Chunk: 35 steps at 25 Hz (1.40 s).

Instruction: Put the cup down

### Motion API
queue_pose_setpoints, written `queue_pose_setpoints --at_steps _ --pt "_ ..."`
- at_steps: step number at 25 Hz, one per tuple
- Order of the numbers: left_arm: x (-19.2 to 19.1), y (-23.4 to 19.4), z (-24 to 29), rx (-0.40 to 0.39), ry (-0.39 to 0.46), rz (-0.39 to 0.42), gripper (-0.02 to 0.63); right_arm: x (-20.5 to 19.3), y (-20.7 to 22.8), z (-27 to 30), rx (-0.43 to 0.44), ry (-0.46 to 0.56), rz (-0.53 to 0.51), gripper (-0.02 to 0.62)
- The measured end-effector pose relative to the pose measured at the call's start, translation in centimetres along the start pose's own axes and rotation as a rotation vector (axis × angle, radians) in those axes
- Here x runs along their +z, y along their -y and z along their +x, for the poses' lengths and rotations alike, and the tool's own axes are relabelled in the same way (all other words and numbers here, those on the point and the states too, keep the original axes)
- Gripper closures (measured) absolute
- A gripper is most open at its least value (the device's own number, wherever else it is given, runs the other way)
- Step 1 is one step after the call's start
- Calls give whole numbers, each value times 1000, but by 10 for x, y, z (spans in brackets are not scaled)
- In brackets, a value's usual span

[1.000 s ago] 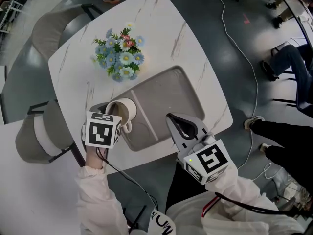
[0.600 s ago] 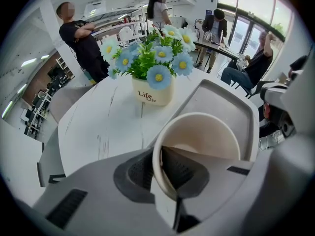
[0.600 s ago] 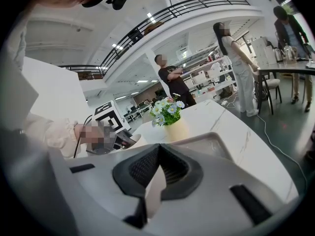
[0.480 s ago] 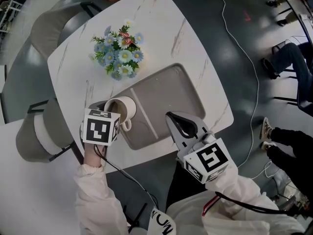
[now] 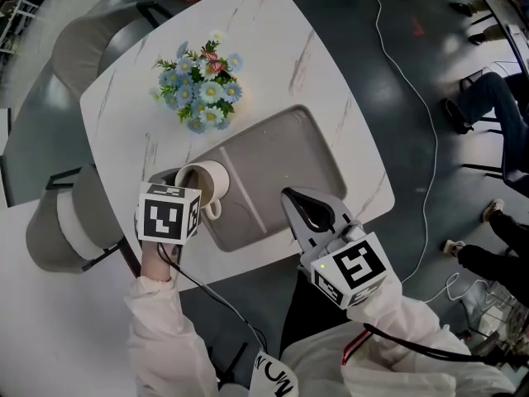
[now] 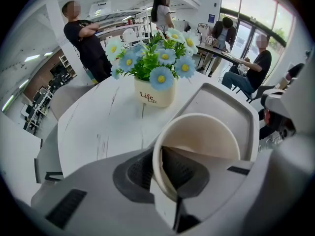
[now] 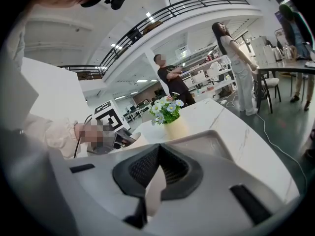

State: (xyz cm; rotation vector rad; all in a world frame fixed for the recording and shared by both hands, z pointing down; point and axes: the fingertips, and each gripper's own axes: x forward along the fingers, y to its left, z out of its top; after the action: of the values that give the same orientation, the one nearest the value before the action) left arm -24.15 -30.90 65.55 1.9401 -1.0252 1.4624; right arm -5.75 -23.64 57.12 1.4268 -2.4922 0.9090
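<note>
while the left gripper [image 6: 160, 167] pinches the cup [image 6: 206, 136] by its rim, 1 jaw sits inside the mouth and the other against the outer wall. cup is cream, looks empty, with its handle [image 5: 213, 213] on the side nearest the person. head view puts the cup over the left end of the grey tray [image 5: 289, 151], at the near-left part of the white marble table [image 5: 273, 48]. can't tell if its base touches the tray. right gripper [image 5: 307, 212] has both jaws pressed together with nothing between them, and hangs over the tray's near edge, well apart from the cup. flower pot [image 6: 155, 92] with blue flowers [image 5: 198, 89] stands on the table beyond the tray.
</note>
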Motion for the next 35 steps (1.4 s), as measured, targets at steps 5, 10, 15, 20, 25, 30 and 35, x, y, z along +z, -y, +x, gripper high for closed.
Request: queue_pose_setpoints --at_steps 5,10,15,20,25,30,35 --pt "0 0 0 11 12 3 560 -1 1 -1 -4 1 3 591" --pt "-1 0 1 21 5 3 560 -3 4 -4 -11 -1 7 591" --pt "-2 0 1 28 5 -1 558 -4 10 -9 -28 3 16 591" --pt "-2 -2 -1 53 23 -24 520 -8 14 -16 -44 -11 11 591" --pt "-1 -4 -4 72 32 -32 491 -12 15 -23 -48 -17 13 591" --pt "6 -7 -17 101 73 -38 487 -12 15 -29 -49 -18 10 591" --pt "16 -6 -33 121 118 -39 482 -7 11 -35 -51 -11 -1 591"
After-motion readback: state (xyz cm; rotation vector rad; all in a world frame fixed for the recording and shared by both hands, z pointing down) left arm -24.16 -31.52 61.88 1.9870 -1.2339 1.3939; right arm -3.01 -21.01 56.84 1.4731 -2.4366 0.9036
